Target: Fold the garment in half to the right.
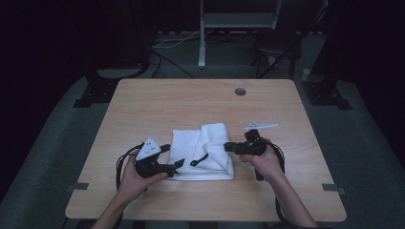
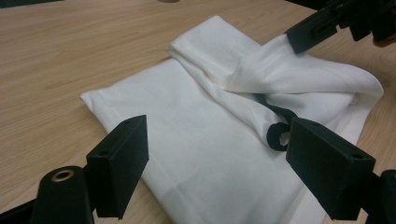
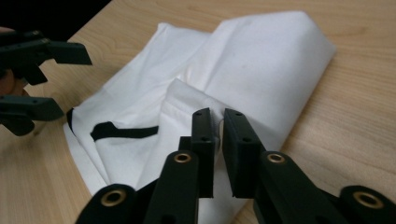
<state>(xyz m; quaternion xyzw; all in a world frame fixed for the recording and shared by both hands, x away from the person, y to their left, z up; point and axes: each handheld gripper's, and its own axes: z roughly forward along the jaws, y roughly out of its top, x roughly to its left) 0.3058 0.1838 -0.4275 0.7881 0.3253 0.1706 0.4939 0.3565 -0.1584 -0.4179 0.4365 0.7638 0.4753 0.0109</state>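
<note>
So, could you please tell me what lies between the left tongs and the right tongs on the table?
The white cloth, with a black loop on it, as the high view shows.

Wooden table in a dark room, with clutter behind it

The light wooden table has a round grommet hole near its far edge and a small flat white-and-grey piece lying toward its right side. Beyond the far edge stand a pale metal frame on a post, a dark chair, and loose cables on the grey floor.
</note>
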